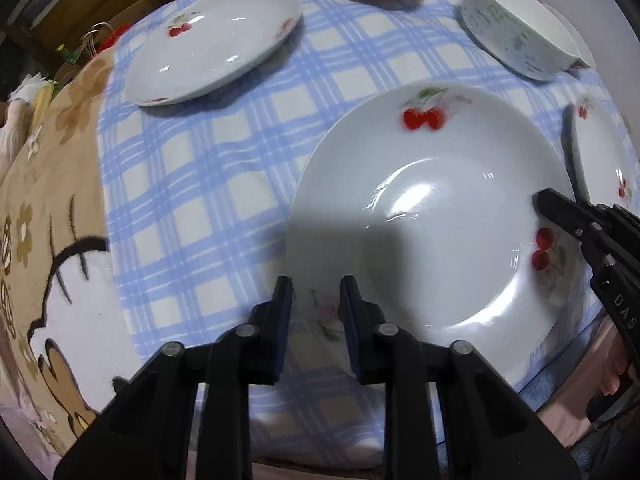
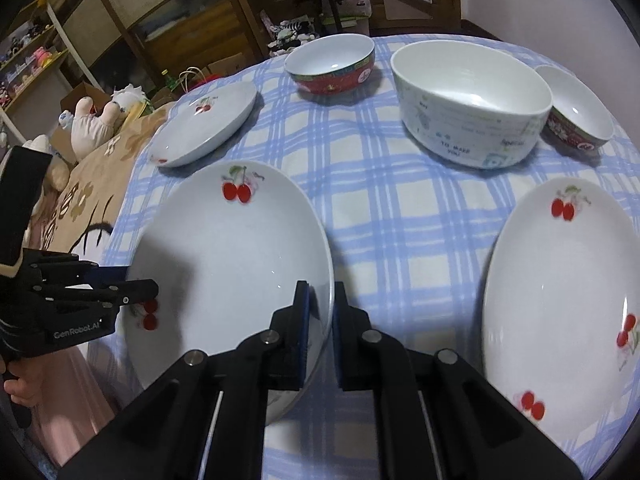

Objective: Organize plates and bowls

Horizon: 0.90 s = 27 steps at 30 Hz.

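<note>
A white cherry-print plate (image 1: 432,216) lies on the blue checked cloth; it also shows in the right wrist view (image 2: 236,260). My left gripper (image 1: 316,304) straddles its left rim, jaws a little apart. My right gripper (image 2: 322,308) straddles its right rim, one finger inside, one outside; it also shows in the left wrist view (image 1: 560,212). A second cherry plate (image 2: 560,300) lies to the right, a third (image 2: 208,124) at the back left. A red-rimmed bowl (image 2: 332,68), a large white printed bowl (image 2: 472,104) and a small red bowl (image 2: 576,112) stand at the back.
A beige cartoon blanket (image 1: 52,220) covers the surface left of the cloth. Stuffed toys (image 2: 96,120), a bag and wooden shelves (image 2: 160,12) stand beyond the table's left and far sides. The table edge runs close in front of both grippers.
</note>
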### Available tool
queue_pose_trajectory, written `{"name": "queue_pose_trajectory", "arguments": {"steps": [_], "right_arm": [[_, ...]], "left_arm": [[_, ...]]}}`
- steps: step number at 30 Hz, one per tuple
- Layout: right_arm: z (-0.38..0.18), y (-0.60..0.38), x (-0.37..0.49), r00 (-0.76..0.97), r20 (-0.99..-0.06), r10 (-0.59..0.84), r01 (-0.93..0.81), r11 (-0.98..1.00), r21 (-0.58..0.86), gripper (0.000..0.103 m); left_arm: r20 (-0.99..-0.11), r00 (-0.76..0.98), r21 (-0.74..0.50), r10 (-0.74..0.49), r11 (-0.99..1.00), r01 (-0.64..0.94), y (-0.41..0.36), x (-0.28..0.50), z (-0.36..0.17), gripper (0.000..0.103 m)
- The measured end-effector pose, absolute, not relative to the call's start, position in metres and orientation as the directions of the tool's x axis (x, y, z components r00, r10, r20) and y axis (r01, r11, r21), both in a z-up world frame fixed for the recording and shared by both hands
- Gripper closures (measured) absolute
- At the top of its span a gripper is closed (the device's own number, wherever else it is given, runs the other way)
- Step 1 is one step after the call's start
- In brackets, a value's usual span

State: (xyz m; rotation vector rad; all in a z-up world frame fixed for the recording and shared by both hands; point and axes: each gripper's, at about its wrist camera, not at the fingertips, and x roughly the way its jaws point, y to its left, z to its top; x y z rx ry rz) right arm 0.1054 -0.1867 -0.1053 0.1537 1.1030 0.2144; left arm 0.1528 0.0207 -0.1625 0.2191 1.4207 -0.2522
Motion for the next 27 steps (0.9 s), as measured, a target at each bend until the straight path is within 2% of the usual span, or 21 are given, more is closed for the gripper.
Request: {"name": "queue_pose_trajectory", "arguments": {"steps": [1,2,4,6,10,18,24,26,27], "right_arm": [[-0.107,-0.185,0.103,0.433,-0.868,0.244,-0.102,0.97,0.222,0.095],[-0.108,-0.183,0.101,0.433,-0.866,0.252,-0.115,0.968,0.224,0.095],[-0.109,-0.177,0.1,0.444,-0.867,0.225,-0.12,0.974,0.191,0.094],[-0.114,-0.176,0.102,0.445,-0.874,0.193,-0.103,0.981,0.164,0.093],[-0.118,-0.18,0.1,0.441,-0.875,0.201,-0.085,0.98,0.182,0.093],[-0.116,-0.176,0.098,0.453,-0.881,0.138,-0.101,0.99,0.104,0.091],[-0.093,-0.188,0.098,0.498,-0.855,0.145,-0.074,0.989,0.125,0.091],[-0.085,-0.195,0.097,0.508,-0.85,0.142,-0.06,0.99,0.129,0.086],[-0.081,-0.198,0.097,0.513,-0.846,0.141,-0.052,0.99,0.133,0.078]], "left_arm": [[-0.991,0.096,-0.061,-0.096,0.946,0.32,0.015,0.149,-0.162,0.092],[-0.991,0.09,-0.064,-0.099,0.942,0.331,0.011,0.148,-0.164,0.092],[-0.995,0.095,0.02,-0.014,0.937,0.349,0.001,0.148,-0.174,0.092],[-0.996,0.089,0.051,0.02,0.934,0.354,-0.002,0.147,-0.179,0.092],[-0.993,0.116,0.051,0.012,0.941,0.334,0.001,0.145,-0.171,0.092],[-0.981,0.192,0.083,0.02,0.941,0.328,-0.001,0.134,-0.147,0.091],[-0.952,0.306,0.115,0.009,0.938,0.327,-0.007,0.132,-0.12,0.084],[-0.944,0.329,0.12,0.001,0.932,0.342,-0.013,0.133,-0.111,0.08],[-0.94,0.34,0.124,-0.004,0.927,0.355,-0.018,0.131,-0.106,0.076]]}}
